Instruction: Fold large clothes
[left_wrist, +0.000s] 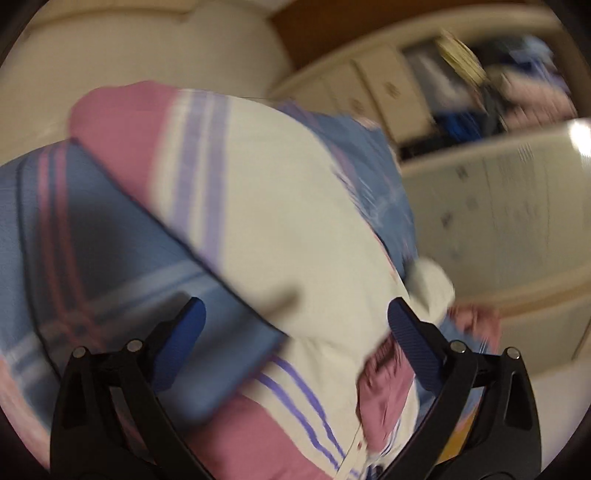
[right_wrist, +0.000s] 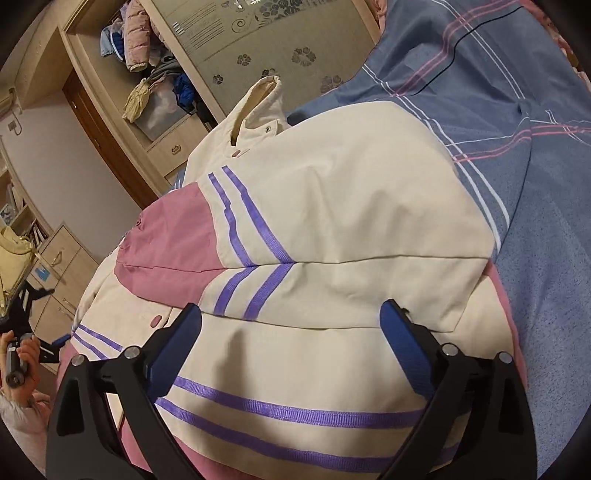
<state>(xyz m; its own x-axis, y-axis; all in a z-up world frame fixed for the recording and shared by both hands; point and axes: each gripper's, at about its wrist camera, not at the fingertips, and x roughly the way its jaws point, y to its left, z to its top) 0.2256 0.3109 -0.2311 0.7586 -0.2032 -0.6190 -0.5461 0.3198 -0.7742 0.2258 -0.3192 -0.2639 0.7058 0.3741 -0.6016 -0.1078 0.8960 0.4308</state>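
Note:
A cream jacket (right_wrist: 332, 206) with pink panels and purple stripes lies folded on a blue plaid bedsheet (right_wrist: 517, 110). Its collar (right_wrist: 264, 99) points away toward the wardrobe. My right gripper (right_wrist: 291, 314) is open just above the jacket's near part, jaws wide and empty. In the blurred left wrist view the same jacket (left_wrist: 277, 206) fills the middle, on the bedsheet (left_wrist: 55, 221). My left gripper (left_wrist: 295, 310) is open over it and holds nothing. The left gripper and the hand holding it also show at the left edge of the right wrist view (right_wrist: 55, 343).
An open wardrobe (right_wrist: 155, 85) with hung and piled clothes stands beyond the bed, next to a patterned sliding door (right_wrist: 266, 44). Drawers (right_wrist: 59, 266) and a brown door (right_wrist: 107, 140) are at the left. In the left wrist view the wardrobe shelves (left_wrist: 480, 92) are blurred.

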